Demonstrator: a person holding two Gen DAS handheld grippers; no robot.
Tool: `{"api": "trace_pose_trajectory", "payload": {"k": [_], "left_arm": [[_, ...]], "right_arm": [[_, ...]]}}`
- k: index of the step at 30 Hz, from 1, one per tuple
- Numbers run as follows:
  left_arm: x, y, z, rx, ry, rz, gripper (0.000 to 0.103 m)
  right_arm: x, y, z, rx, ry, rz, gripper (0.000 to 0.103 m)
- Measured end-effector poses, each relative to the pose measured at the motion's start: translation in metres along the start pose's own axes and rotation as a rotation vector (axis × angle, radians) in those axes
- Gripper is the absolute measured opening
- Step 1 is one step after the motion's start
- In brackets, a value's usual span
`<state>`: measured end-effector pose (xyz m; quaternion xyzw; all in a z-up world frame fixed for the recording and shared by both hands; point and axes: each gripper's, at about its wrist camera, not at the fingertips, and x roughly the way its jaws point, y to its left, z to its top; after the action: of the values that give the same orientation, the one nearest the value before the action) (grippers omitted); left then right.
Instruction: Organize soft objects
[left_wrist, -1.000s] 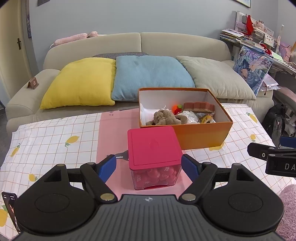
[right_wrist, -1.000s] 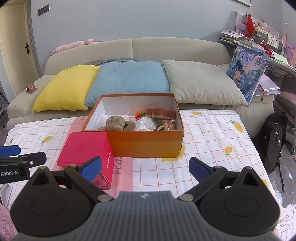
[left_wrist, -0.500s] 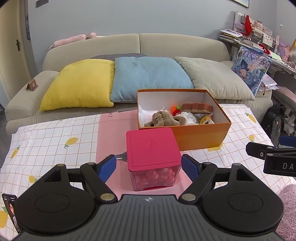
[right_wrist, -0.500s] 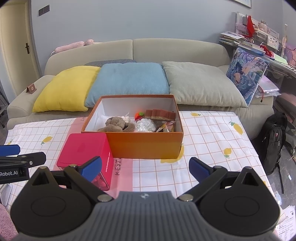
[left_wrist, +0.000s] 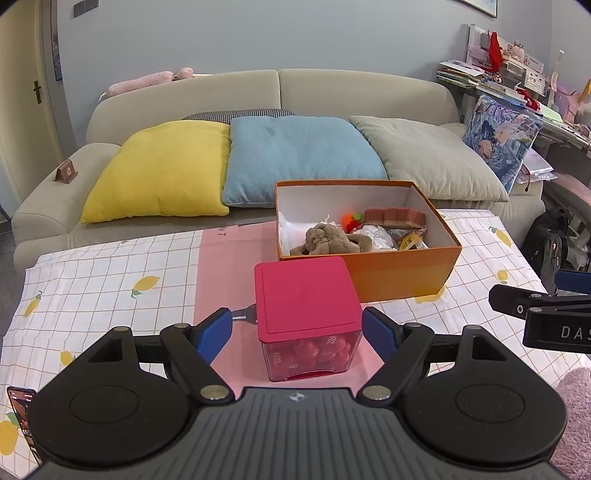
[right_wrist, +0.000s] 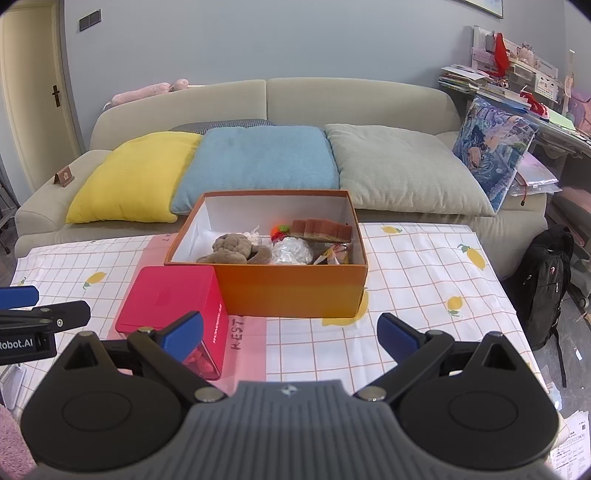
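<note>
Where cloth shows, orange box (left_wrist: 399, 273) behind red-lidded container (left_wrist: 306, 299).

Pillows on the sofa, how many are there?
4: a yellow pillow on the left, a blue pillow in the middle, a grey pillow to its right, and a picture pillow at the right end. More may be hidden.
</note>
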<state>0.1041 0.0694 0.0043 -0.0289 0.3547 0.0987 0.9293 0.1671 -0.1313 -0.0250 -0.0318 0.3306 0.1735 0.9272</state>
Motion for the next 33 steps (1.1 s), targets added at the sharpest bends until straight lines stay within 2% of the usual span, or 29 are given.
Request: {"api": "trace_pose_trajectory", "payload": {"k": [33], "left_arm": [[-0.0043,-0.0016,-0.0041,-0.001,0.002,-0.011,0.093]], "right_arm": [[0.0020,0.0056,-0.0043,-0.015,0.020,-0.016,0.099]]}}
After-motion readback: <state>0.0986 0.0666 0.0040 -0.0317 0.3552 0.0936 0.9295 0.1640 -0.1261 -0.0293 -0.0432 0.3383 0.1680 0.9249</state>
